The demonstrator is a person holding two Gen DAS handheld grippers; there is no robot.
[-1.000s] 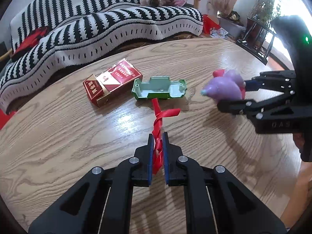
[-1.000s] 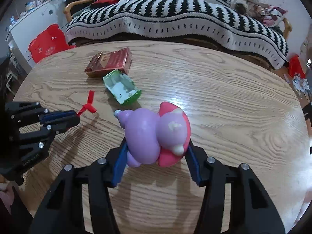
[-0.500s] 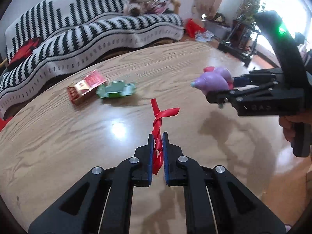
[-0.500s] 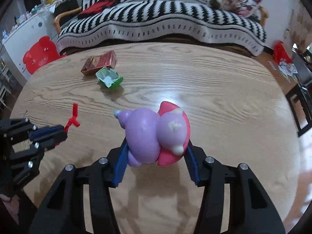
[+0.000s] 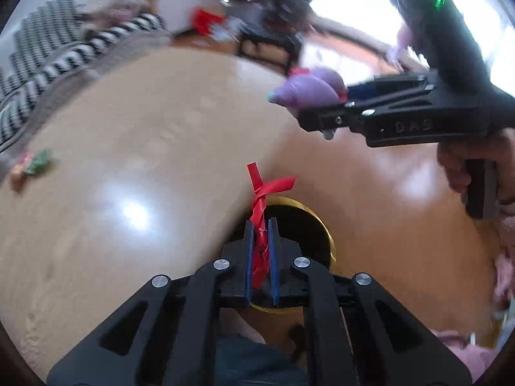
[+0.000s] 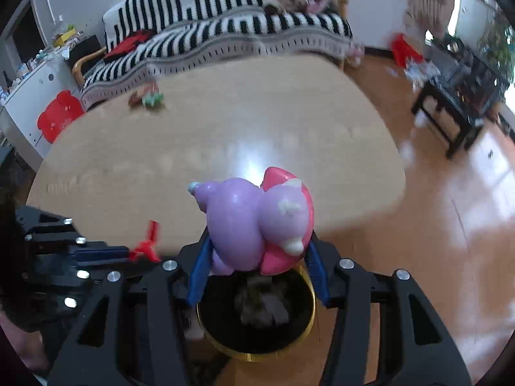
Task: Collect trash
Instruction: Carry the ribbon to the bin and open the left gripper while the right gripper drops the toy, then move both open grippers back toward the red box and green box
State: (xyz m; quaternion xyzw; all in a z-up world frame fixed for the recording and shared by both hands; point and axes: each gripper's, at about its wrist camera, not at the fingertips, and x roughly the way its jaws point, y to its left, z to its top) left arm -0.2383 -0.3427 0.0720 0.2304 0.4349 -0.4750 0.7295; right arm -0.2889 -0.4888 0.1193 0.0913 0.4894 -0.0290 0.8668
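Observation:
My left gripper (image 5: 260,225) is shut on a twisted red ribbon (image 5: 261,199) that sticks up past the blue pads. Below it, off the table's near edge, stands a round gold-rimmed bin (image 5: 322,225) with a dark inside. My right gripper (image 6: 257,241) is shut on a purple and pink toy (image 6: 251,222), held just above the same bin (image 6: 302,334). The left wrist view shows the right gripper (image 5: 309,106) with the toy (image 5: 305,91) up to the right. The left gripper (image 6: 106,254) with the ribbon (image 6: 146,247) shows at lower left in the right wrist view.
A red box and a green plastic tray (image 6: 151,98) lie far back on the oval wooden table (image 6: 209,141). A striped sofa (image 6: 225,32) stands behind the table. A dark side table (image 6: 457,96) is on the wooden floor at right. A hand (image 5: 457,167) holds the right gripper's handle.
Both grippers have swept back from the middle of the table to its near edge, carrying the ribbon and the toy. The bin has come into view under them.

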